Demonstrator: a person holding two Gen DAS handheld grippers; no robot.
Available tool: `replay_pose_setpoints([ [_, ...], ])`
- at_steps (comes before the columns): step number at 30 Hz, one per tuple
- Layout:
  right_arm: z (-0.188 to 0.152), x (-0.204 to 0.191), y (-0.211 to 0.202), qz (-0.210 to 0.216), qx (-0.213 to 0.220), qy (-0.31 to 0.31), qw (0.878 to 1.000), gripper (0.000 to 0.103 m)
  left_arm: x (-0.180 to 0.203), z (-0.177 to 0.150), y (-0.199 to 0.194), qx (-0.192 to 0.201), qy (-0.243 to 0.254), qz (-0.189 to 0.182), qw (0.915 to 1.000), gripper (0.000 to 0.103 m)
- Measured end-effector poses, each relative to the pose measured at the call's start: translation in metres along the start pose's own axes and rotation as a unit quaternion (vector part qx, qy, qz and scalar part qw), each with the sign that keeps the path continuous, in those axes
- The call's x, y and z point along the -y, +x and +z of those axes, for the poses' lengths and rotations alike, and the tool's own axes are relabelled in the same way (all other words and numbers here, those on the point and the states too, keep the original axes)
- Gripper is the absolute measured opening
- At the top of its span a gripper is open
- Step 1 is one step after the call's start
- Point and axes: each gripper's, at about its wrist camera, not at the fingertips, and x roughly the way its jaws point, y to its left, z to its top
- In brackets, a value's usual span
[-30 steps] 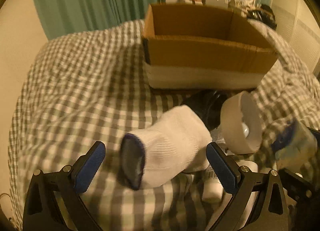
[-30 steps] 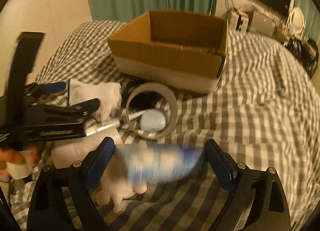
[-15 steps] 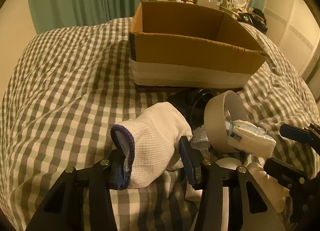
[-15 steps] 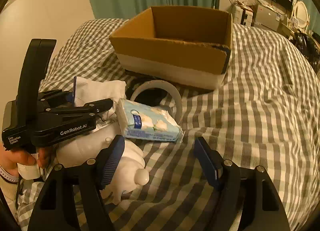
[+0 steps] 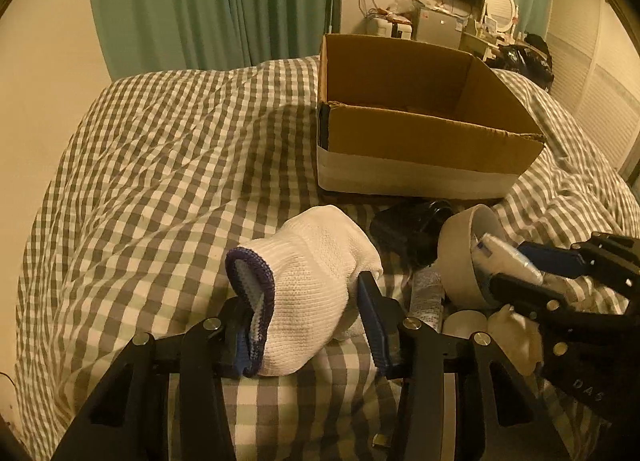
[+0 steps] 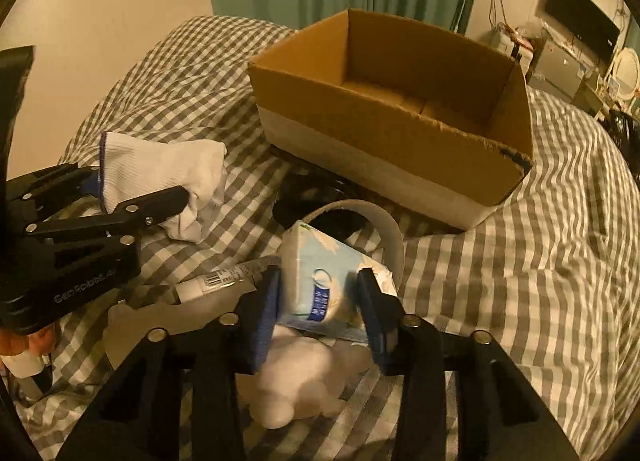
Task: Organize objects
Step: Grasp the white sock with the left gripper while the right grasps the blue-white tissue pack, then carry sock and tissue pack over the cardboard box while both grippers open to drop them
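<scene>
A white knit glove (image 5: 316, 273) with a blue cuff is clamped in my left gripper (image 5: 304, 313), just above the checked bedcover; the right wrist view shows the same glove (image 6: 160, 165) in that gripper (image 6: 136, 185). My right gripper (image 6: 320, 285) has its jaws closing on a light-blue tissue pack (image 6: 320, 261), and both pads press its sides. In the left wrist view the pack (image 5: 504, 253) sits between the right gripper's fingers (image 5: 548, 261). An open cardboard box (image 5: 420, 141) stands beyond them, with nothing visible inside it (image 6: 384, 133).
A tape roll (image 6: 384, 221) stands on edge behind the pack, with a black object (image 5: 412, 225) beside it. A white plush toy (image 6: 296, 381) and a labelled tube (image 6: 224, 281) lie under the right gripper. A person's hand (image 6: 32, 341) holds the left gripper. Checked bedcover (image 5: 160, 181) spreads left.
The left jaws shut on the glove and lifted it slightly. The right jaws narrowed from wide open until they clamp the tissue pack, which now stands raised between them.
</scene>
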Motion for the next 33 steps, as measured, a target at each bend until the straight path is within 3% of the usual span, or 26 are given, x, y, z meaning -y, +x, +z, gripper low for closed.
replay_pose_setpoints([
  [6,0.005,0.001,-0.021,-0.011,0.025,-0.003,1.000,0.023,0.000,0.002,-0.022,0.020,0.000,0.001,0.9998,0.047],
  [16,0.016,-0.007,-0.083,-0.030,0.089,-0.025,0.995,0.022,0.015,0.023,-0.070,0.064,0.021,-0.015,0.9976,0.047],
  [26,0.061,0.011,-0.132,-0.050,0.150,-0.028,0.987,0.022,0.033,0.089,-0.083,0.102,0.047,-0.039,0.9930,0.047],
  [33,0.108,0.035,-0.134,-0.051,0.179,-0.022,0.982,0.022,0.035,0.146,-0.070,0.128,0.052,-0.024,0.9901,0.047],
])
